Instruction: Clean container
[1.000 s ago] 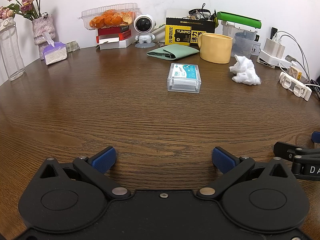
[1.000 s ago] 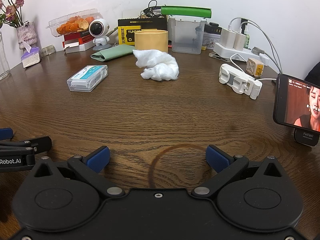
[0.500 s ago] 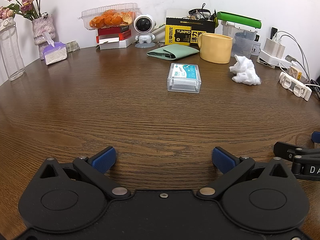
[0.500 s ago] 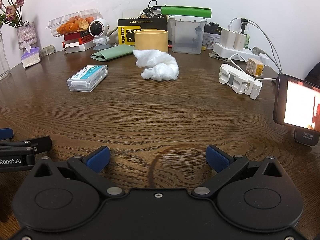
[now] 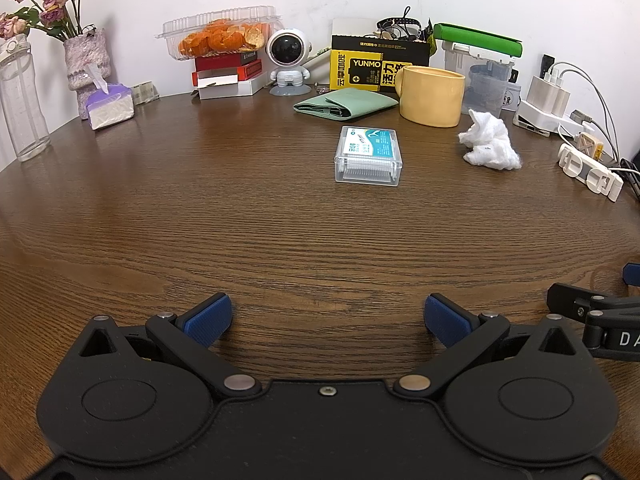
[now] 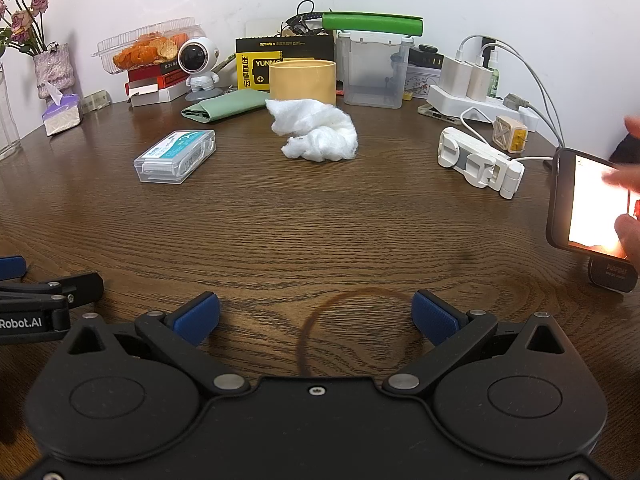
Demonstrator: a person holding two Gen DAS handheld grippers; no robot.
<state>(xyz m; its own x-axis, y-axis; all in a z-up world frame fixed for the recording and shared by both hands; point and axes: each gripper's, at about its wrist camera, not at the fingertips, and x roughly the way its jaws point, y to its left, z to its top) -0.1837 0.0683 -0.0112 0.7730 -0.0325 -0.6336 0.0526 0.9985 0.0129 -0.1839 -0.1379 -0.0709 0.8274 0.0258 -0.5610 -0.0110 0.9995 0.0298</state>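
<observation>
- Two grippers, left (image 5: 327, 317) and right (image 6: 315, 315), rest low on the desk (image 5: 280, 232), each with its fingers spread apart, gripping nothing.
- One mug (image 5: 432, 96), one wad (image 6: 314, 136), one clear box (image 5: 369, 157), one container (image 6: 374, 72).
- Readable: "YUNMO" carton (image 5: 362, 66); "Robot.AI" on the left gripper.
- The container stands well ahead of the right fingers, behind the wad.

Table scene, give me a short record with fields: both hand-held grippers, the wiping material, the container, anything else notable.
left hand-held gripper: open, empty, low over the table
right hand-held gripper: open, empty
wad of white tissue: loose on the table, in front of the yellow mug
clear container: upright at the back, green lid
phone: screen lit, fingers at it
</observation>
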